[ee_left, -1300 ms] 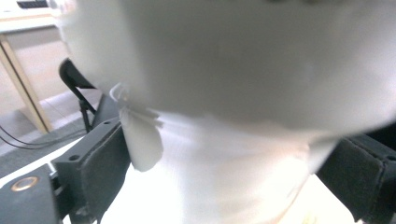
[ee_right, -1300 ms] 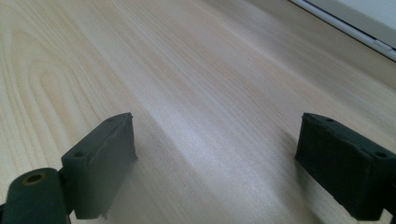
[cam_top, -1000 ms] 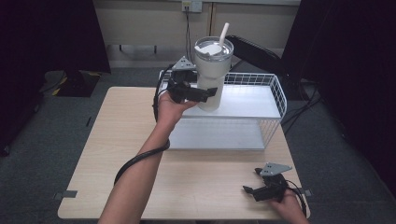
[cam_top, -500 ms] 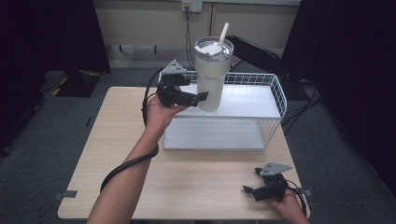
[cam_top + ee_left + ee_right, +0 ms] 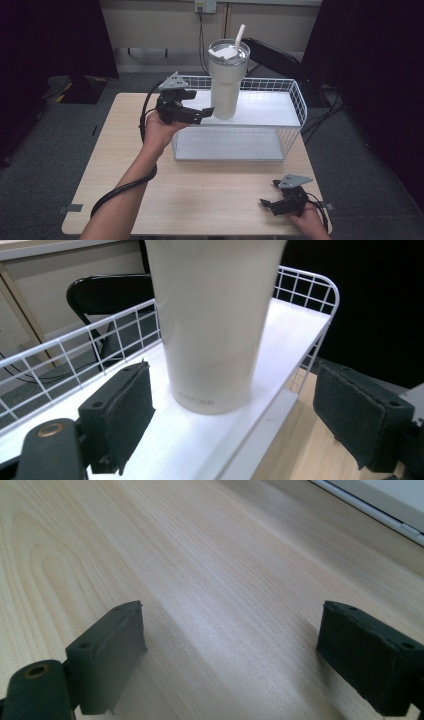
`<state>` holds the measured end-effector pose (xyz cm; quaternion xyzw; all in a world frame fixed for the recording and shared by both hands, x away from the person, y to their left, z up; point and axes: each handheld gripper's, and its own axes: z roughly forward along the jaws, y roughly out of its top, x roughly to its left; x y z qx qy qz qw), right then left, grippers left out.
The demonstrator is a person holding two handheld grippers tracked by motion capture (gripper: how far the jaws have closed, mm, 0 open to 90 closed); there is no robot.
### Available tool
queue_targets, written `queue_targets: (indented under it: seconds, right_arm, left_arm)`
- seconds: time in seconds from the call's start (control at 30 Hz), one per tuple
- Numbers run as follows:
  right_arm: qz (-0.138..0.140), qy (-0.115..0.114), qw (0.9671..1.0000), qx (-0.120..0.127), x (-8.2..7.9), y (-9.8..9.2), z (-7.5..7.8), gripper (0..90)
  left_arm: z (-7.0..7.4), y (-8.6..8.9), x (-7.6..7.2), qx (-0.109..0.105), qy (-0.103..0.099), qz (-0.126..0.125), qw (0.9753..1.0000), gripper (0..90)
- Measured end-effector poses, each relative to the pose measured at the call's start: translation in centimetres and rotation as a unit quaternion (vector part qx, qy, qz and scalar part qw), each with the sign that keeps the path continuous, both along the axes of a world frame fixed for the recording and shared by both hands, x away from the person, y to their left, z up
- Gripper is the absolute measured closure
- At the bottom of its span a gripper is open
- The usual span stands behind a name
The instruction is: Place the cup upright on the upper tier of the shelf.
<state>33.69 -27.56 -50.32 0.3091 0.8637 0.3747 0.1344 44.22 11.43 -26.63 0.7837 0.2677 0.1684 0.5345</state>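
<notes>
A tall cream tumbler [image 5: 227,80] with a lid and a white straw stands upright on the top shelf of a white wire rack [image 5: 295,100]. My left gripper [image 5: 200,114] hovers just left of the tumbler's base, open, with nothing between its pads. In the left gripper view the tumbler [image 5: 215,325] stands beyond the spread jaws of that gripper [image 5: 235,390], on the rack's shelf [image 5: 305,285]. My right gripper [image 5: 267,204] rests low at the table's front right, open and empty. In its own view the right gripper [image 5: 230,630] looks along bare wood [image 5: 200,555].
The rack stands at the back right of the light wooden table [image 5: 210,200]. A black chair [image 5: 272,55] sits behind the rack. The left gripper's cable [image 5: 120,190] trails under the forearm toward the front left edge. Dark curtains flank both sides.
My left gripper has drawn back to the left and slightly down, away from the tumbler, which stays on the shelf. The right gripper has not moved.
</notes>
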Motion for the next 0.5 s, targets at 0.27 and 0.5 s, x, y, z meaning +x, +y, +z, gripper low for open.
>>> queue_targets:
  seconds: [0.27,0.5]
  right_arm:
    - [0.000,0.000,1.0000,0.000,0.0,0.0,0.0,11.1]
    - [0.000,0.001,1.0000,0.000,0.0,0.0,0.0,11.1]
  left_arm:
    - [-0.8,0.8,-1.4,-0.005,0.005,-0.007,0.9999,16.0]
    - [-1.5,1.5,-2.5,-0.002,0.006,-0.016,0.9999,16.2]
